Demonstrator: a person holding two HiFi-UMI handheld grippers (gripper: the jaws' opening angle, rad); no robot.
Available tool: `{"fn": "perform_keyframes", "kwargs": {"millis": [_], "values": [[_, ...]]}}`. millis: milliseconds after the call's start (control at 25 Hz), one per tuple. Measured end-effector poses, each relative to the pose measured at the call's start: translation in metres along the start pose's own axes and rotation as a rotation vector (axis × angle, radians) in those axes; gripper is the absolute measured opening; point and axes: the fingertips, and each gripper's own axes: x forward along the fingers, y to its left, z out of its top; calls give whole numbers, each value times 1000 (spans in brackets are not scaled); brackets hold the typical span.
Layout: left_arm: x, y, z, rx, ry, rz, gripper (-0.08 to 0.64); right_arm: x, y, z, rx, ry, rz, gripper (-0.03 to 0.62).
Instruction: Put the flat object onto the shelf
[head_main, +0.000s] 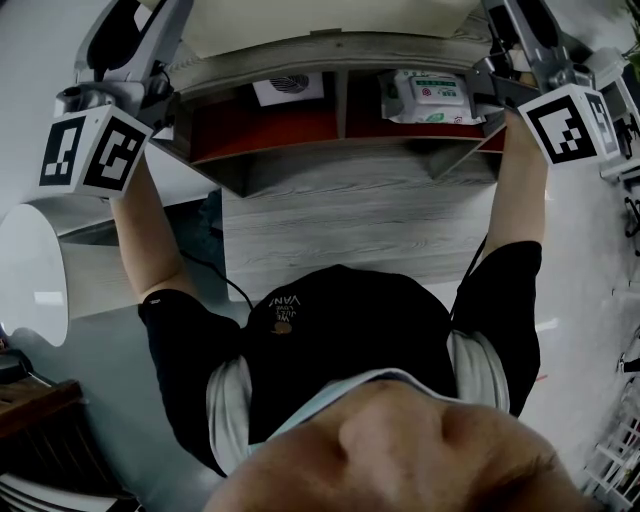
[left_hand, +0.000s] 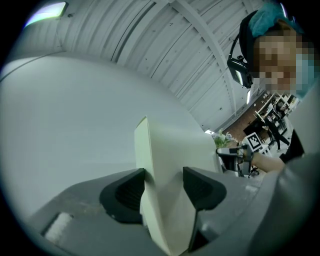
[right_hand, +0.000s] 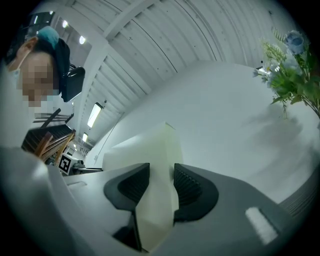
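You've got the cream flat panel (head_main: 330, 20) pinched at both ends: L gripper (left_hand: 164, 186) fingers clamped on one edge, R gripper (right_hand: 161, 185) fingers clamped on the other. Panel's up over the top board of the wooden shelf (head_main: 340, 52), above the wet-wipes pack (head_main: 425, 97) & fan box (head_main: 288, 88). Can't tell if it's touching. Left to do, imo: set it down, let go both sides.

Cream-white flat object (left_hand: 170, 150); pale grey wood-grain shelf (head_main: 330, 50) (red-brown inside the compartments)
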Motion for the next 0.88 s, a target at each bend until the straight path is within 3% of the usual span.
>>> {"fn": "perform_keyframes", "kwargs": {"millis": [880], "values": [[12, 11, -12, -14, 1, 2, 245, 15, -13, -13, 28, 17, -2, 143]]}}
